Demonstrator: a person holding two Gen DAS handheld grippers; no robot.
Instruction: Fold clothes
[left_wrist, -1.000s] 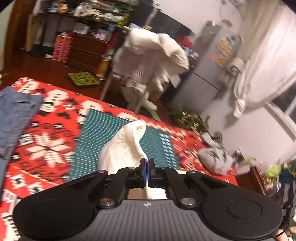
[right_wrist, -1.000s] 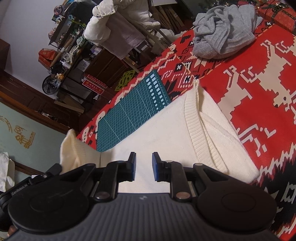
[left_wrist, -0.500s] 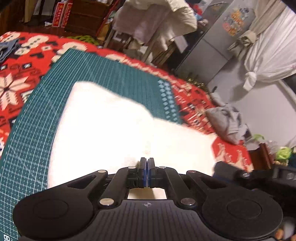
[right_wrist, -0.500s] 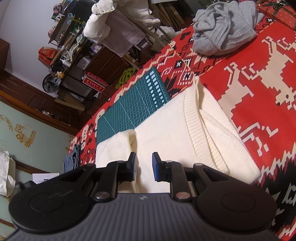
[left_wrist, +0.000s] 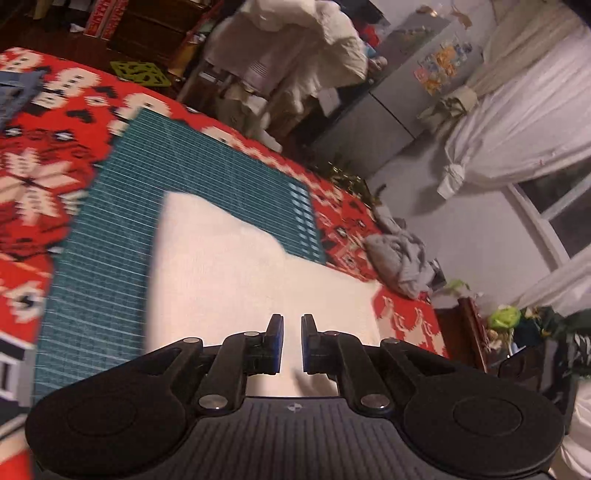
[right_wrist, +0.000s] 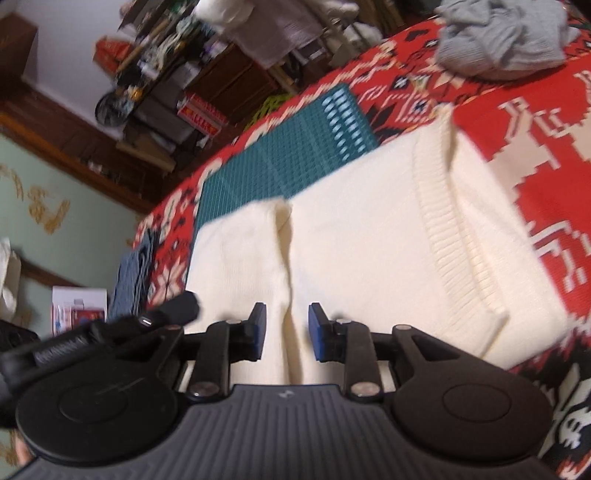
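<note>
A cream knit sweater (left_wrist: 229, 273) lies flat across the teal cutting mat (left_wrist: 155, 177) on the red patterned cloth. My left gripper (left_wrist: 290, 343) hovers just over its near part, open, with nothing between the blue pads. In the right wrist view the same cream sweater (right_wrist: 369, 229) shows a folded-in sleeve on the left and a ribbed hem (right_wrist: 443, 229) on the right. My right gripper (right_wrist: 284, 330) is open above the crease between sleeve and body. The left gripper's body (right_wrist: 110, 332) shows at the left edge of that view.
A crumpled grey garment (right_wrist: 502, 33) lies at the far end of the red cloth (right_wrist: 535, 147). Folded blue denim (right_wrist: 136, 273) rests at the left end. A chair draped with pale clothes (left_wrist: 295, 48) and cluttered shelves (right_wrist: 159, 74) stand beyond the table.
My left gripper laid the lifted sleeve down on the sweater and opened, letting it go. My right gripper opened wider and shifted slightly over the crease.
</note>
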